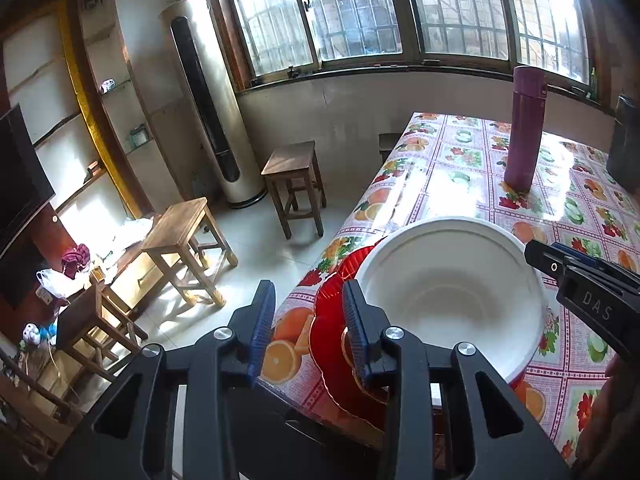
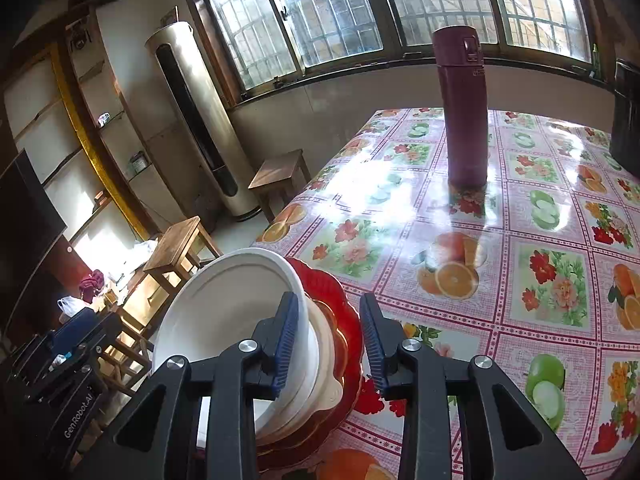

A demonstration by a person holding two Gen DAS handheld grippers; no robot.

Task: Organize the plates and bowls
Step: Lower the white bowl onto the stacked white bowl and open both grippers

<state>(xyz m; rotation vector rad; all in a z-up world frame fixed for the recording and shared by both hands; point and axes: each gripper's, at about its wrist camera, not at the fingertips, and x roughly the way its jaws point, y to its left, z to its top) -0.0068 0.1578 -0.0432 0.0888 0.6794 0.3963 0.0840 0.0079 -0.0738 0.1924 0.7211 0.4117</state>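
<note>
Ahead of my fingers runs a wall of barred windows (image 1: pixel 360 16), with a tall column air conditioner (image 1: pixel 208 100) and wooden stools (image 1: pixel 296 184) on the tiled floor to their left. Closer, the fruit-print tabletop (image 2: pixel 520 240) carries a purple flask (image 2: pixel 464 108) well beyond the fingertips. A white bowl (image 1: pixel 452 292) sits on stacked red plates (image 1: pixel 332 344) at the table's edge, between my left gripper (image 1: pixel 308 320) and right gripper (image 2: pixel 330 336), both spread wide and empty.
</note>
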